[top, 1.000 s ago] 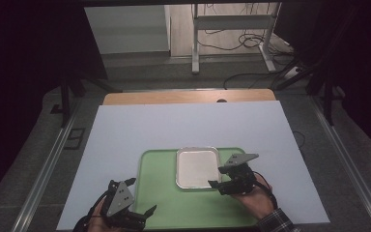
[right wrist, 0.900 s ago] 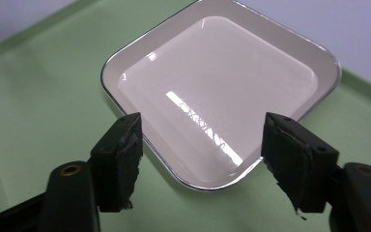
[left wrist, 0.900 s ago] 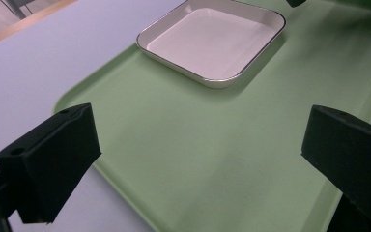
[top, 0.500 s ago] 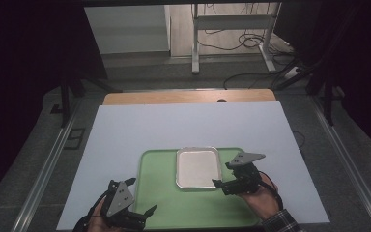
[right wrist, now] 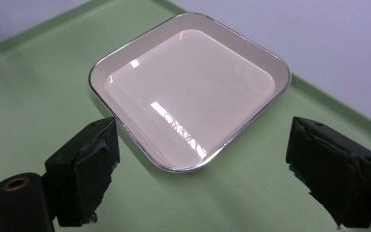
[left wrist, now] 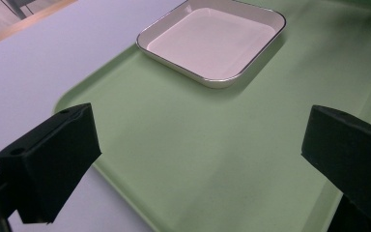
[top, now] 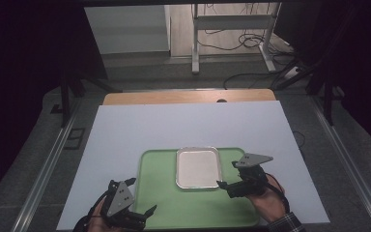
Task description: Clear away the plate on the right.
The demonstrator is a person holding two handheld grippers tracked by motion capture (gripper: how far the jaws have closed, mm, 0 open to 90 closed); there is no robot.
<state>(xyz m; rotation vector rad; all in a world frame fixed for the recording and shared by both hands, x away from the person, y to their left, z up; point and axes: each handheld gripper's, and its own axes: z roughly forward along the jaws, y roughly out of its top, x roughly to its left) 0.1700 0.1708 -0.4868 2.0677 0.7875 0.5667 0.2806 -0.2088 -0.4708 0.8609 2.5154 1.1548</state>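
White table sheet (top: 183, 125), green tray (top: 159, 193), square dish (top: 198, 166), two hand-held grippers.

Tray lies at the sheet's near edge, within easy reach; the empty white dish sits on its far middle, metal-rimmed, holding nothing. Right gripper (top: 224, 186), jaws apart, hovers just beside the dish's near right corner, apparently lined up to take the rim. Left gripper (top: 142, 212), jaws apart, idles over the tray's near left corner.

one green tray (top: 164, 203) lies on the worktop (top: 174, 125). one white square dish (top: 198, 167) sits in it. two tools.
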